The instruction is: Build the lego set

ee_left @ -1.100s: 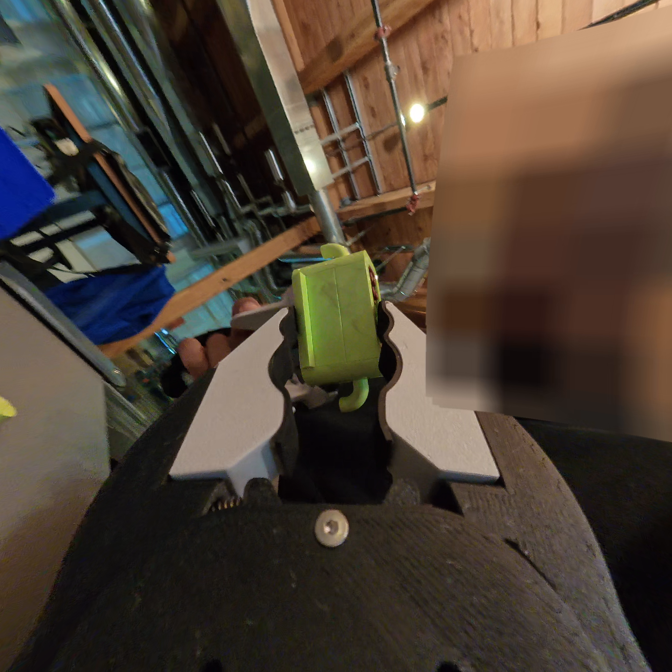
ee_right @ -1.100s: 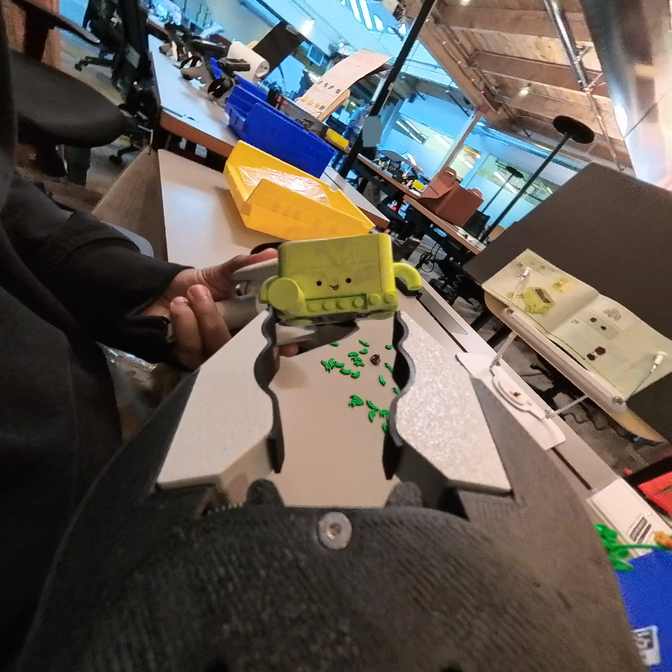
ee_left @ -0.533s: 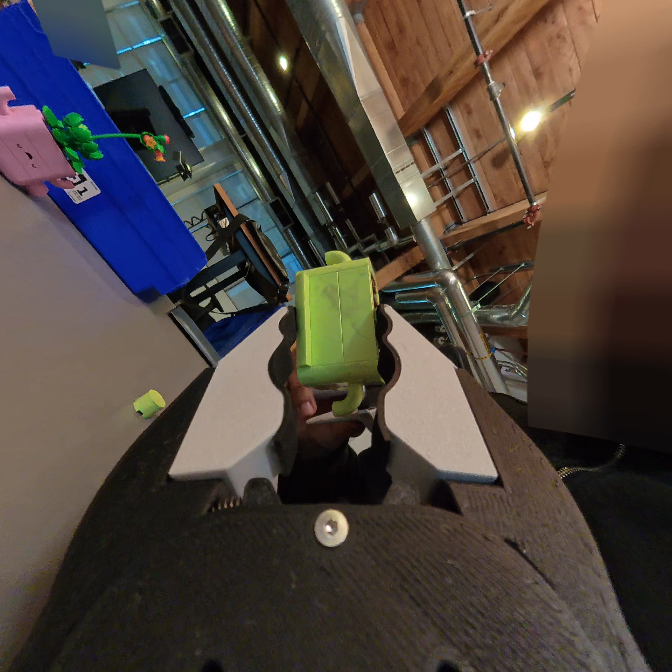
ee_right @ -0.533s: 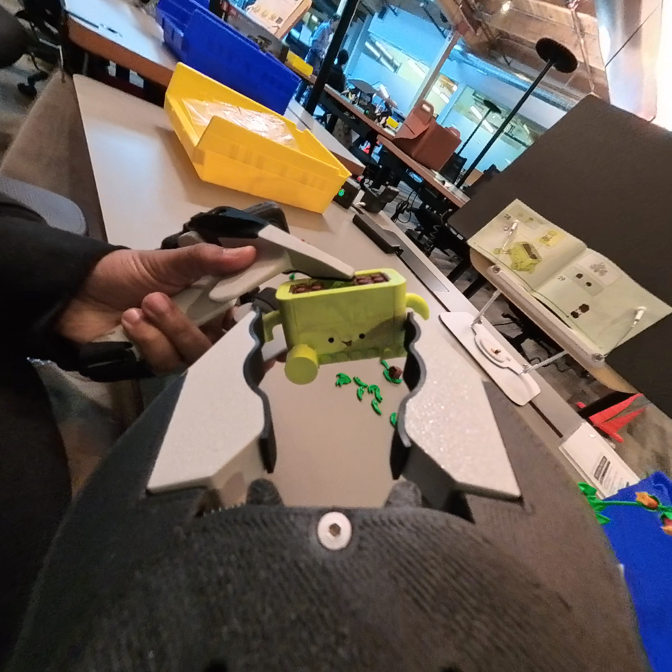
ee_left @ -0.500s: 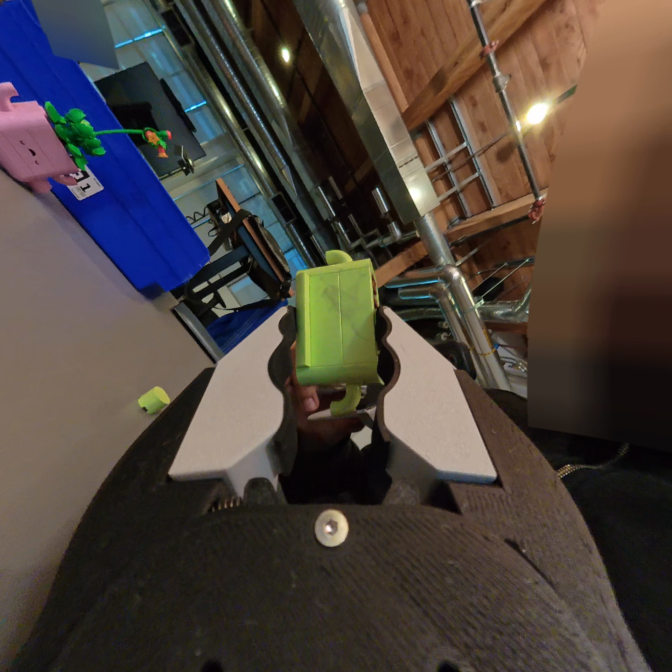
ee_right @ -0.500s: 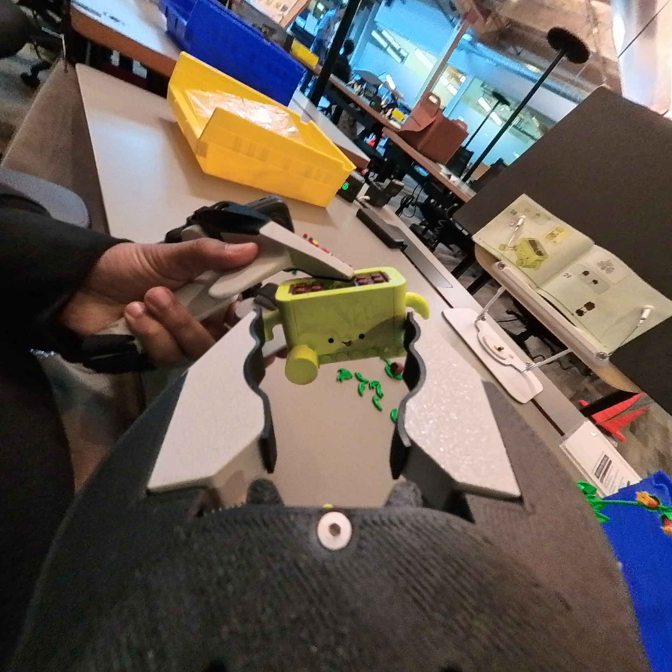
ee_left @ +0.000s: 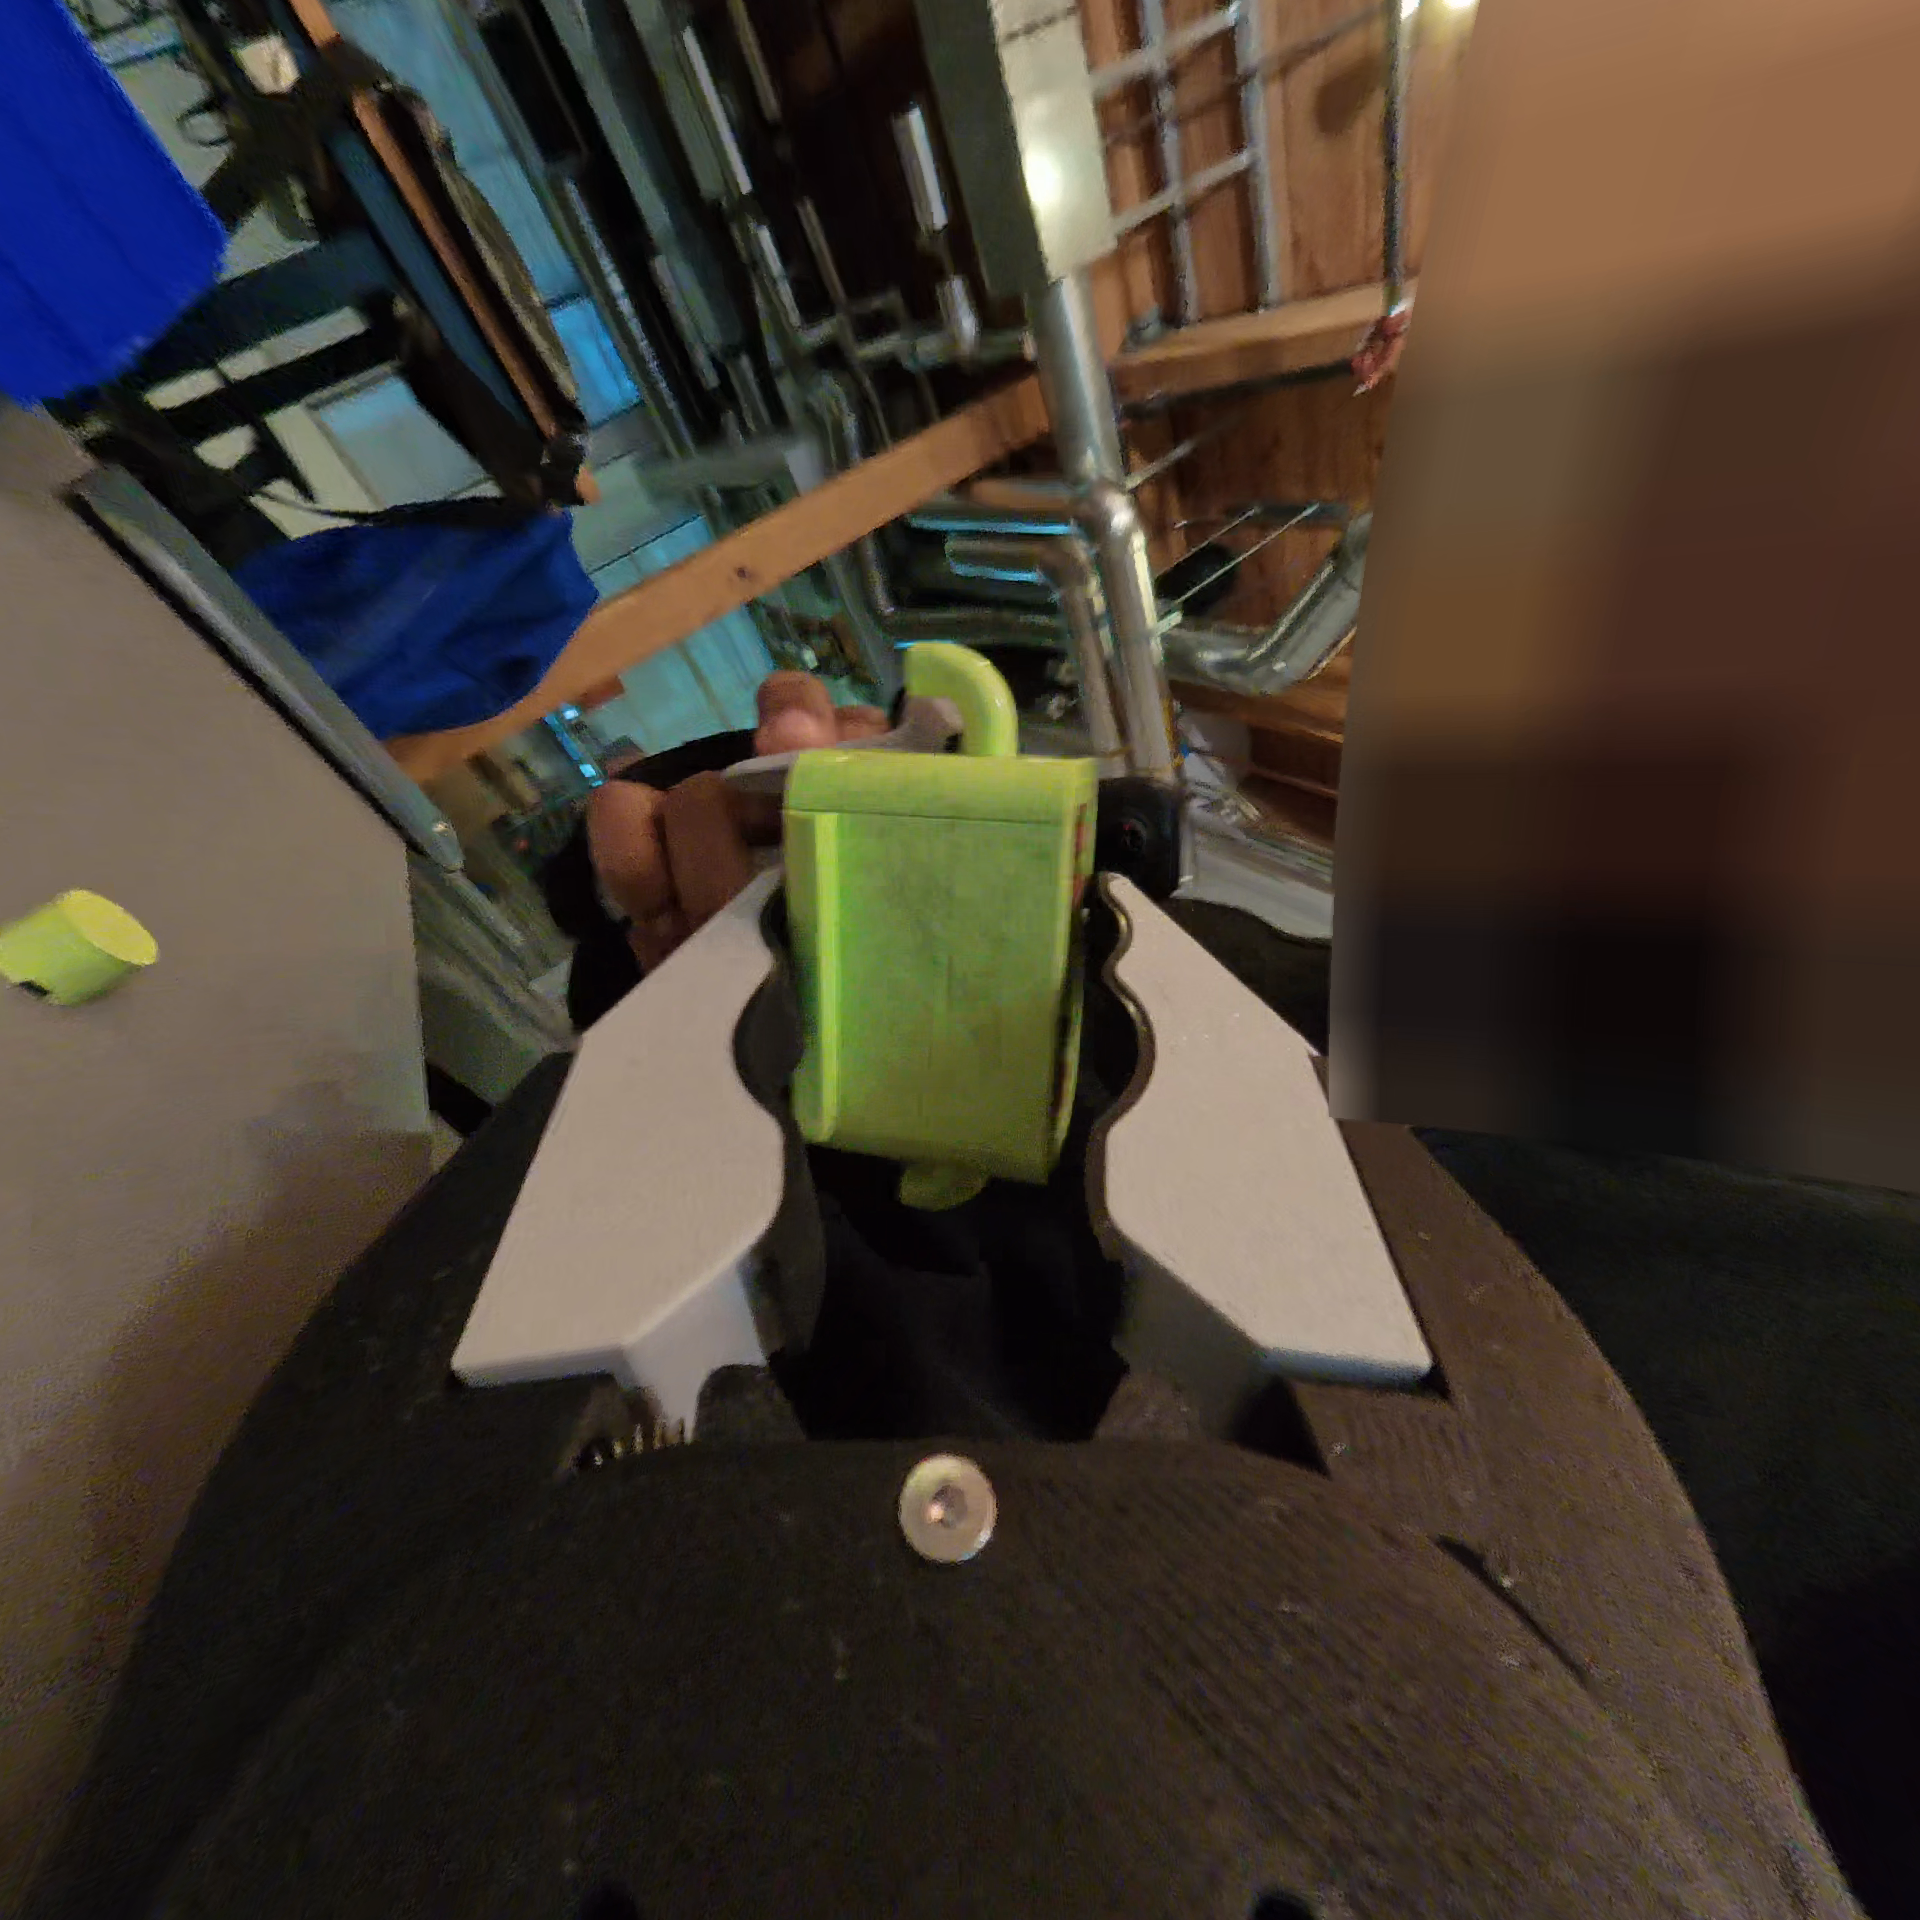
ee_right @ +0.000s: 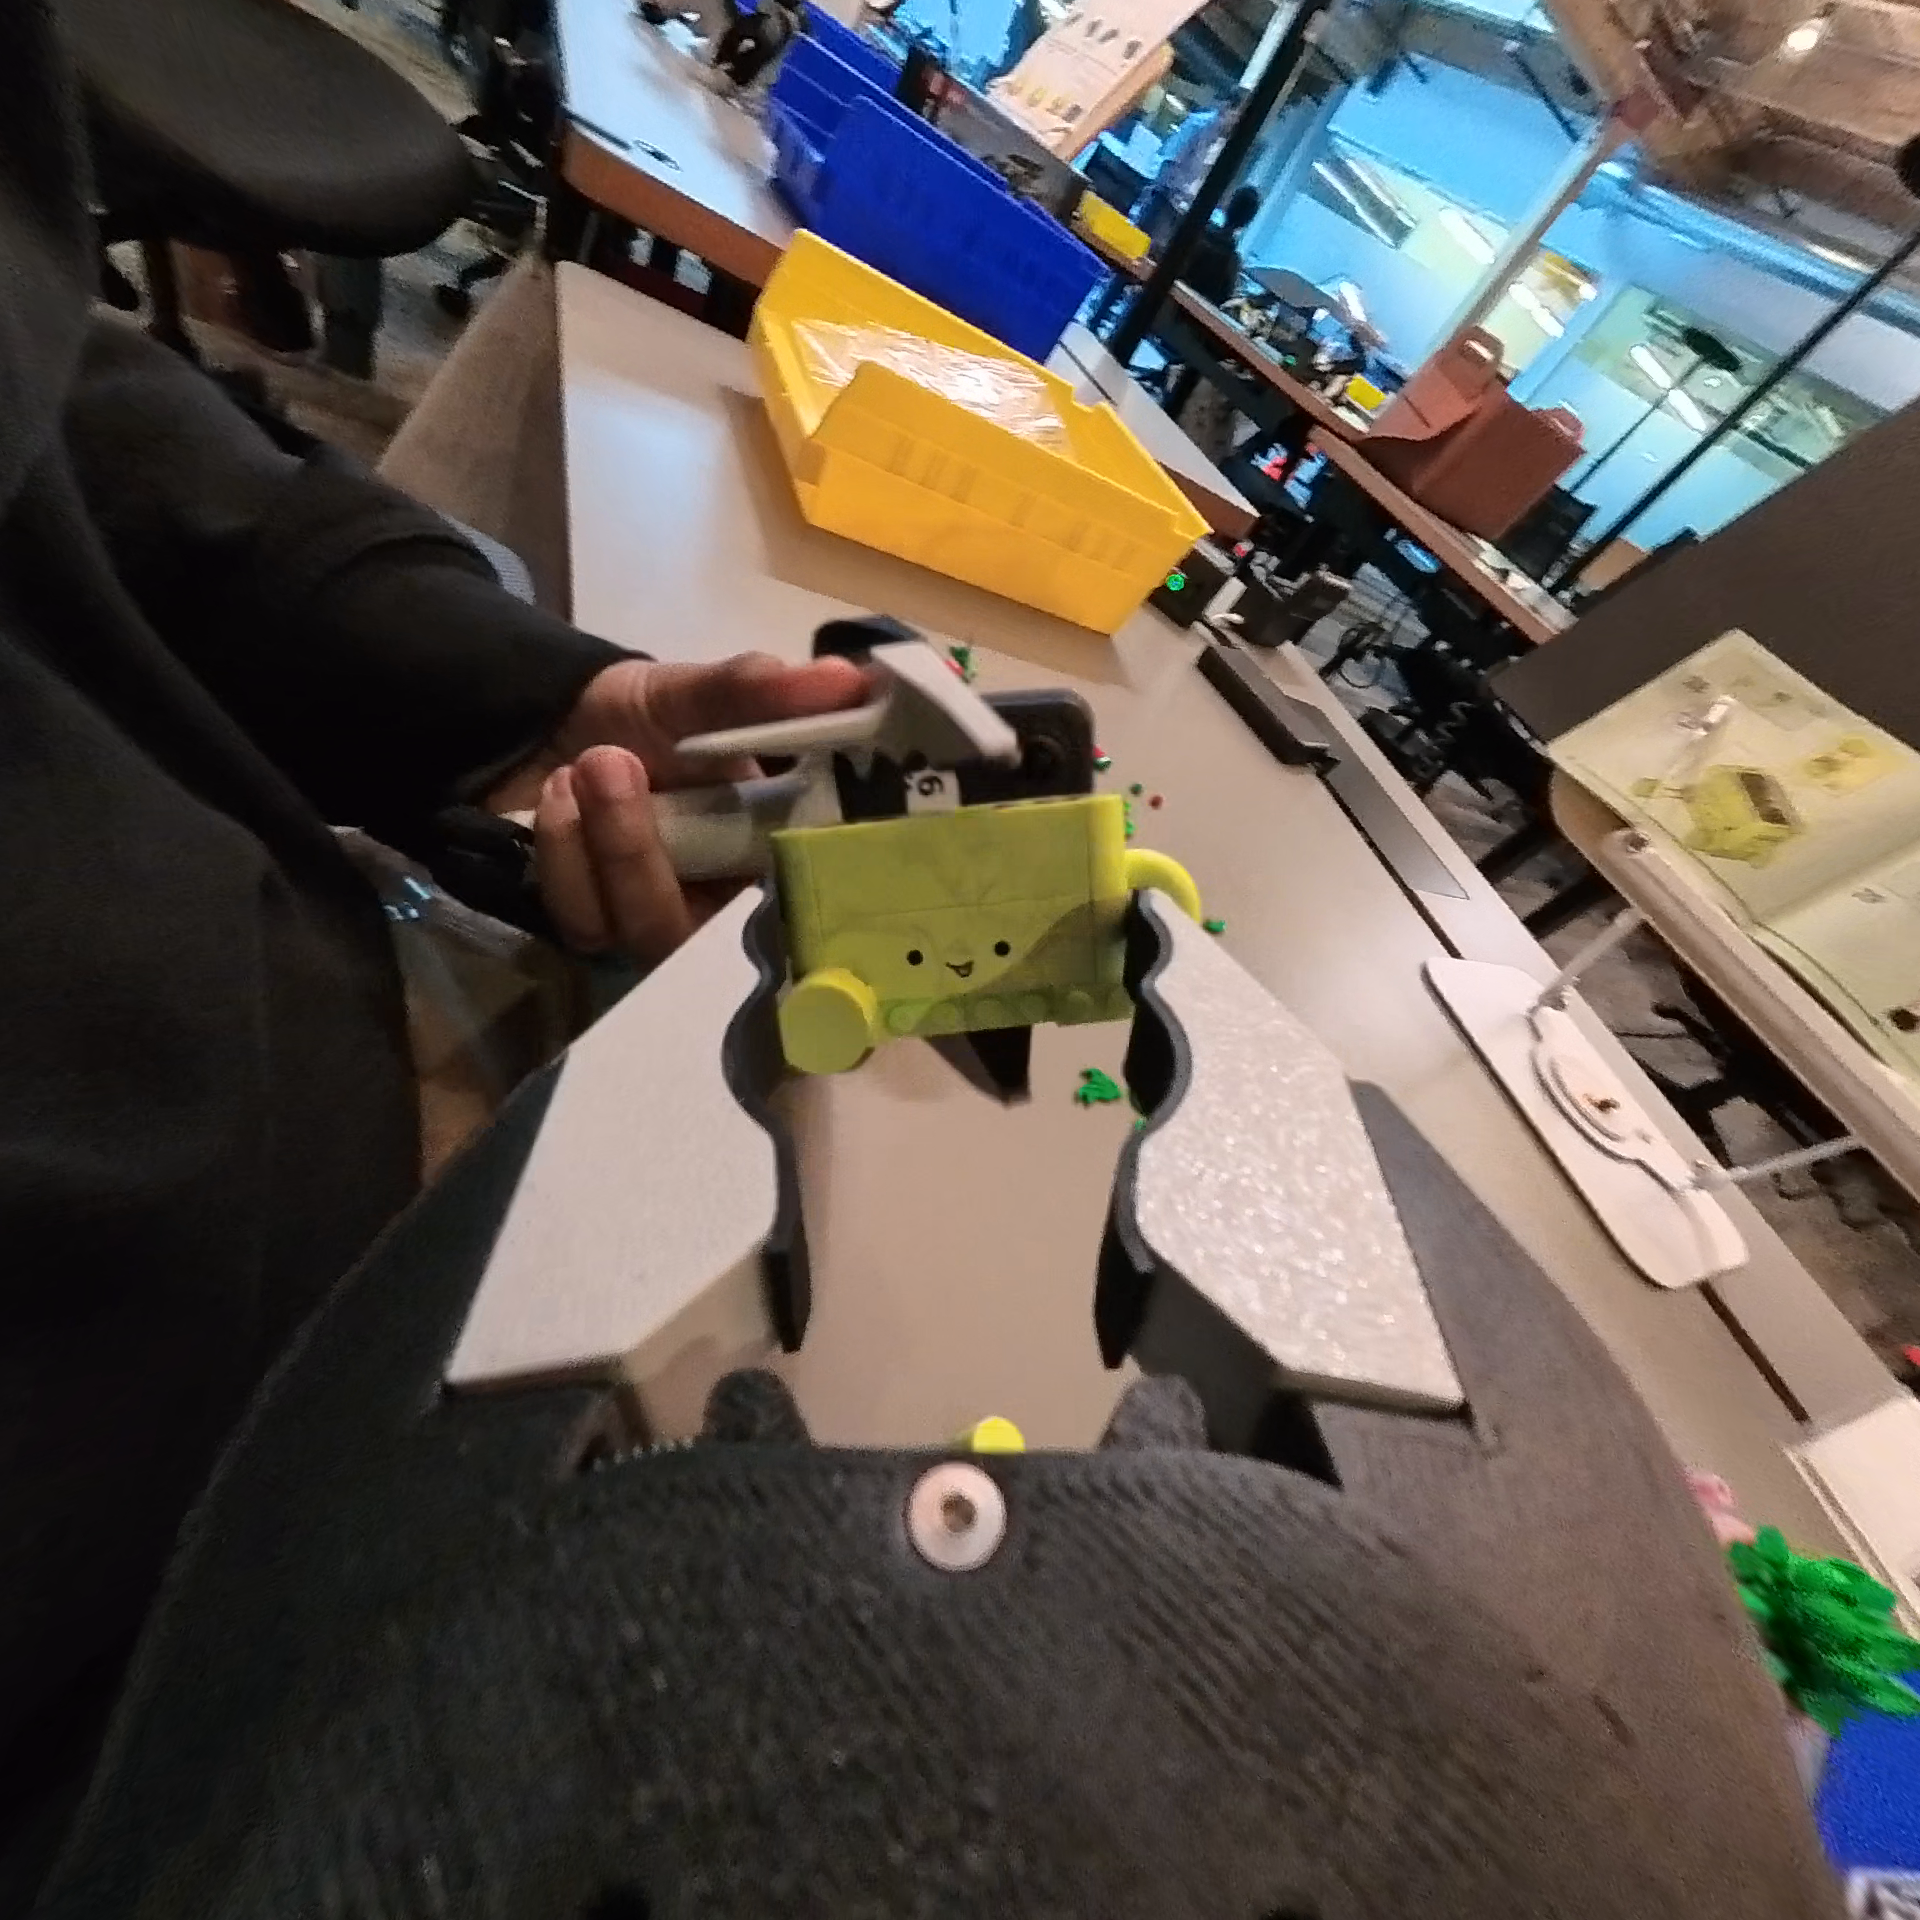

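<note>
lime-green lego figure (ee_right: 951, 914), yellow bin (ee_right: 966, 488), blue bins (ee_right: 935, 223)

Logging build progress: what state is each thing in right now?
lime pot figure, held off the table, one round foot attached.
left gripper, jaws shut on the figure.
right gripper, jaws shut on its sides.
loose lime foot, lying on the table, unattached.
green leaf pieces, loose on the table.
instruction booklet, open.
</note>
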Motion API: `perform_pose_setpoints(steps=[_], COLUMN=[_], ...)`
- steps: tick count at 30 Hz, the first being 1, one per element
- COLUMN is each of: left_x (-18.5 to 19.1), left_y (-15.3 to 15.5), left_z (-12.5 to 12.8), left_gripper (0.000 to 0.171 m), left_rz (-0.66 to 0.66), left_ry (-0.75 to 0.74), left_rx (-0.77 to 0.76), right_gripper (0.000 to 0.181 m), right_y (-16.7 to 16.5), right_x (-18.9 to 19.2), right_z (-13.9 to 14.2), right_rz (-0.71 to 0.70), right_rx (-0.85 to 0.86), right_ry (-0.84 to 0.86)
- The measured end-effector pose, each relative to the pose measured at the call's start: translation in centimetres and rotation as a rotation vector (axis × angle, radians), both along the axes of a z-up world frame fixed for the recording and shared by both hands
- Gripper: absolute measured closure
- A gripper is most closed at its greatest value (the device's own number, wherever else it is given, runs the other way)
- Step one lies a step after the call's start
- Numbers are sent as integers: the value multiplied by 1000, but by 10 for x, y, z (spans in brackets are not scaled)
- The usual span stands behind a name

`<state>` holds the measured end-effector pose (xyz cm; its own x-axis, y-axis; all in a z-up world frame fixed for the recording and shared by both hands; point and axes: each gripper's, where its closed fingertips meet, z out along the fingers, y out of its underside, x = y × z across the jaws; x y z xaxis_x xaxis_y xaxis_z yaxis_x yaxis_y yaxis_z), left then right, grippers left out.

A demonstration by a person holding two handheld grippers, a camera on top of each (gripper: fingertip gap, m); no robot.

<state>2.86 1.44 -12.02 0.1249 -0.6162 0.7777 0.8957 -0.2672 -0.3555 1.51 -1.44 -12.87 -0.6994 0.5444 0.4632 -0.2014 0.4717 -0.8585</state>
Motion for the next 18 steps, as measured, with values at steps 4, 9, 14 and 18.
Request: perform_pose_setpoints(steps=[4,9,14,18], left_x=[-2,-1,-19,-48], left_y=[-2,-1,-1,-8], left_z=[4,3,4,-1], left_gripper=[127,127,127,127], left_rz=[9,23,109,245], left_ry=[7,33,-29,-54], left_rx=[30,27,37,6], right_gripper=[117,117,120,121], right_y=[-1,1,15,62], right_x=[3,4,-1,-20], right_z=[5,6,13,8], right_rz=[9,16,-40,-212], right_rx=[-10,-9,-33,-119], right_ry=[9,5,34,-81])
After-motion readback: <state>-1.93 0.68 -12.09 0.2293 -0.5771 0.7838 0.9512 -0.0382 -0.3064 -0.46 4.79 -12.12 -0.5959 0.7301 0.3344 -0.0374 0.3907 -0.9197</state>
